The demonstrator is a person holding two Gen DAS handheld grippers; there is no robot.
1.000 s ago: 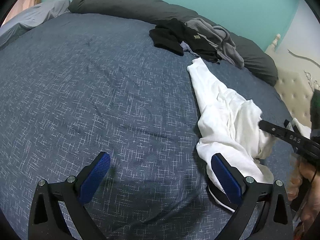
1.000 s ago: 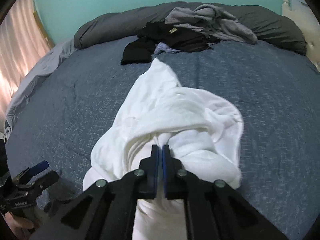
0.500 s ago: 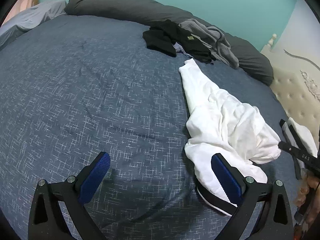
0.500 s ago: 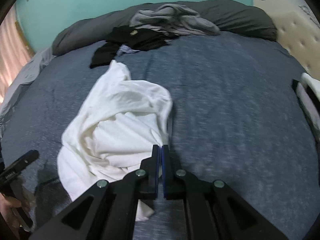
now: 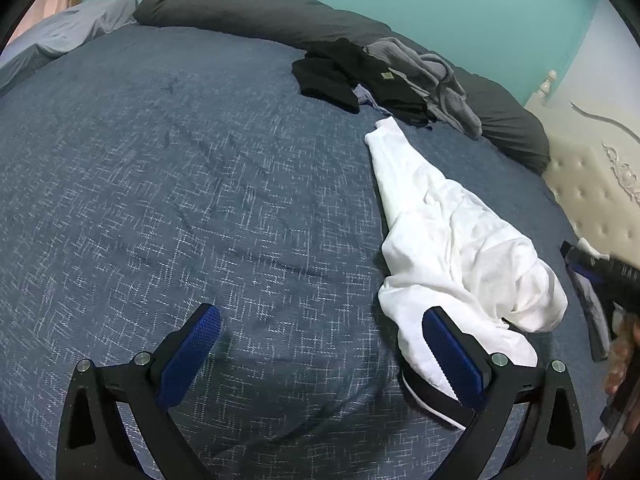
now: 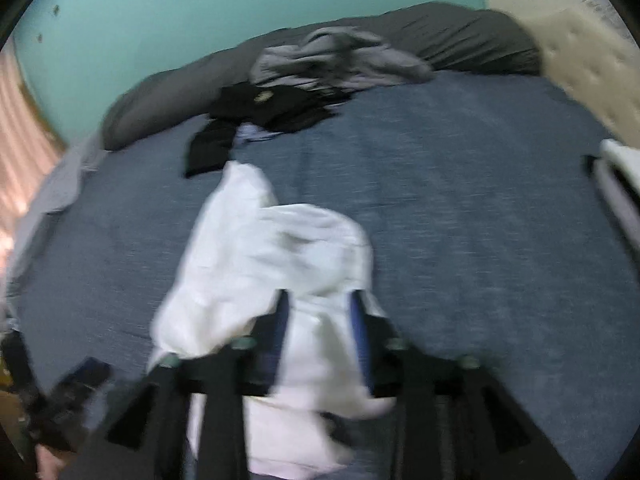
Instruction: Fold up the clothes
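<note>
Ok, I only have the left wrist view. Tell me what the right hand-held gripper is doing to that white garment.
Observer: The right hand-held gripper is opening its jaws. The white garment shows between its fingers, and the pads look clear of it.
Operator: Say where the garment's near end goes.
Observer: It runs on beneath that gripper toward the bottom of the right wrist view, bunched up. The view is too blurred to show any hem or collar.
</note>
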